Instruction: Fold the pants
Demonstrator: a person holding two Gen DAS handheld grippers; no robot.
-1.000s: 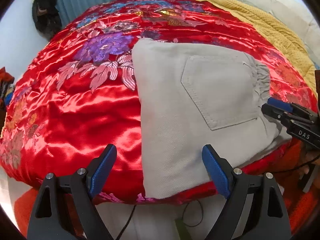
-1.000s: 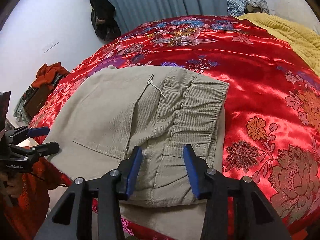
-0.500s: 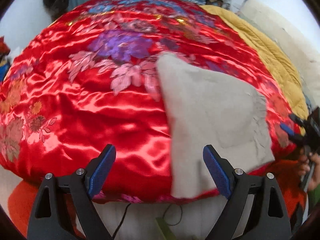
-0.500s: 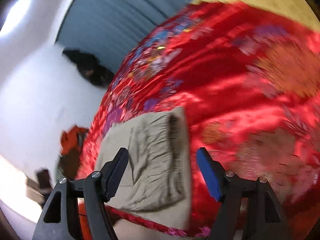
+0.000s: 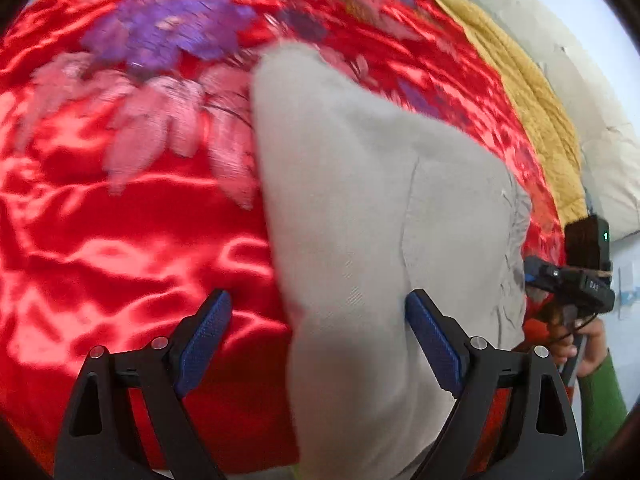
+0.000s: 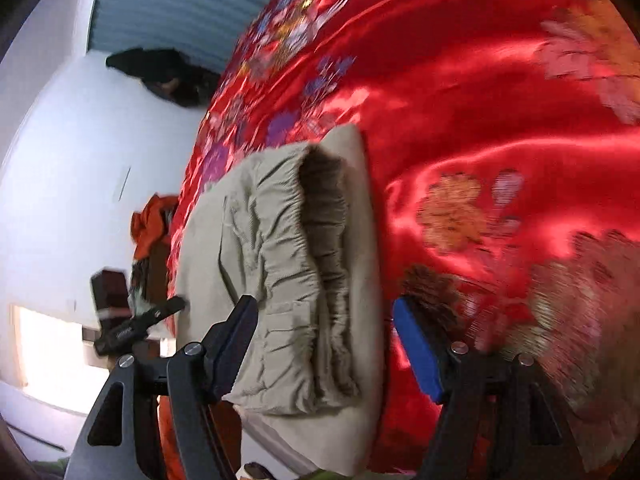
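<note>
The pants (image 5: pixel 360 208) lie as a compact beige bundle at the near edge of the bed, resting on the red satin bedspread (image 5: pixel 120 240); in my left wrist view a back-pocket seam shows on the upper layer, and in my right wrist view the gathered elastic waistband (image 6: pixel 320 248) sits on top of a flat lower layer, its mouth gaping slightly. Compared with a second ago the garment holds the same folded shape, yet both cameras have swung — the right view is now rolled hard to one side and blurred, the left view has moved in closer over the cloth; my right gripper (image 6: pixel 324 344), which a second ago had its jaws narrowly set about the waistband, now stands spread wide with nothing between the pads; my left gripper (image 5: pixel 316 340) is likewise spread wide and empty, its right finger over the cloth, its left finger over bare satin. I judge the fold to be essentially complete and the hands released, with only squaring of the waistband edge possibly left. Beyond the bundle: a yellow blanket (image 5: pixel 532 92) along the far side; a blue-grey curtain (image 6: pixel 180 4) behind the bed.
</note>
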